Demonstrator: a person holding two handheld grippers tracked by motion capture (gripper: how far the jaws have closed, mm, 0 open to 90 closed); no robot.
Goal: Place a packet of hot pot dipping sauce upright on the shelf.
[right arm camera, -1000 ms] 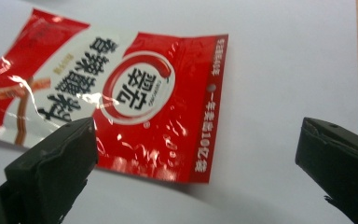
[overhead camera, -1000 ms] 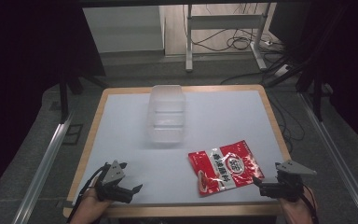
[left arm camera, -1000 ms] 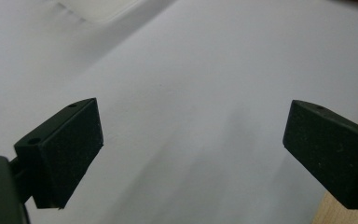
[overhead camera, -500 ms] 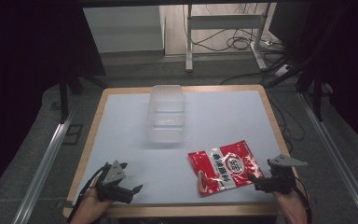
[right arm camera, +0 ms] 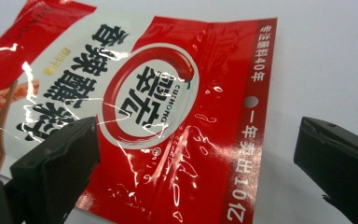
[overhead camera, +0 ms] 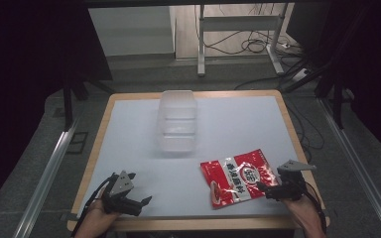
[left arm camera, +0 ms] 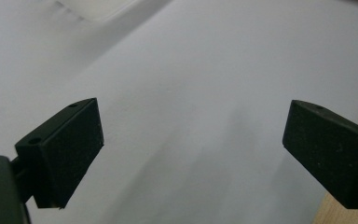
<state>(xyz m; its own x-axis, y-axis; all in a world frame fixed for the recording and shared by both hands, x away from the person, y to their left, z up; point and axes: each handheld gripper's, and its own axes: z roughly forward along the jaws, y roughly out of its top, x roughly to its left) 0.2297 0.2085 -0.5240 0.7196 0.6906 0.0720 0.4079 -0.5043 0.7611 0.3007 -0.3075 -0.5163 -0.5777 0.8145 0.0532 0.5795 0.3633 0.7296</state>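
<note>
So the red sauce packet lies flat on the white worktop, nearer the person than the clear plastic container. The right gripper sits at the packet's right edge, fingers spread wide around its corner, gripping nothing. The left gripper is well apart from the packet, fingers wide open over bare worktop.

This looks like a lab or test room. The white table sits inside a metal frame, and loose cables lie on the grey floor behind it
</note>
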